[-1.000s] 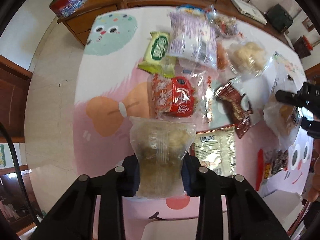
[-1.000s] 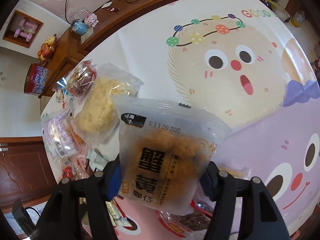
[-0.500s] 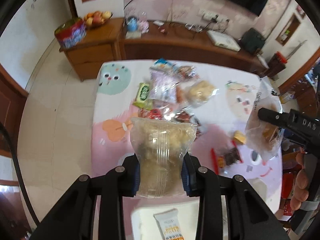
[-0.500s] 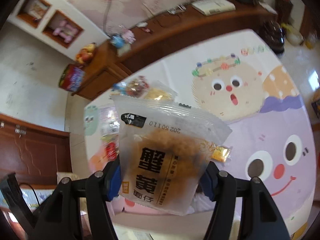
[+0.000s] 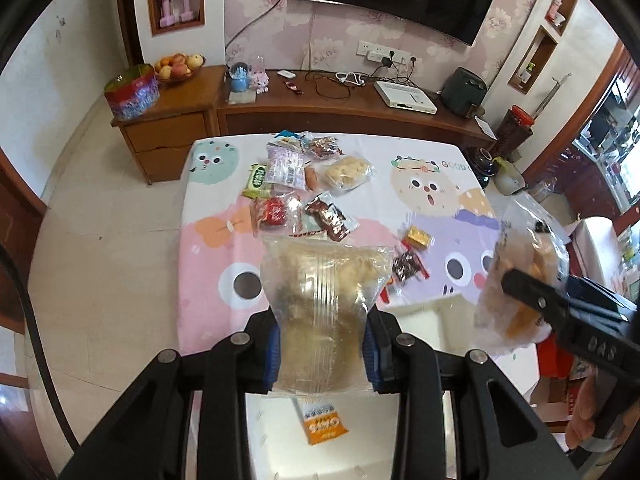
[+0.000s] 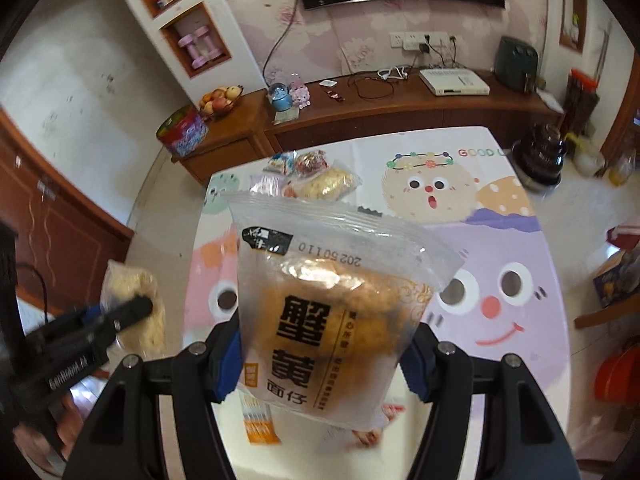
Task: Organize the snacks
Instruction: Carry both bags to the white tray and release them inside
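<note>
Two snack bags are held in the air above the desk (image 5: pixel 208 248). The left gripper (image 5: pixel 322 344) has its fingers closed on a clear bag of pale snacks (image 5: pixel 324 300). The right gripper (image 6: pixel 324 354) grips a frosted packet with black characters (image 6: pixel 332 300). Only the left view shows the pile of snacks (image 5: pixel 304 188) spread at the far side of the desk, and a white tray (image 5: pixel 424 320) at the near edge. The right view shows an orange packet (image 6: pixel 260 424) below the fingers. The right half of the desk, with the purple cartoon face (image 6: pixel 496 300), lies bare up to its edge.
</note>
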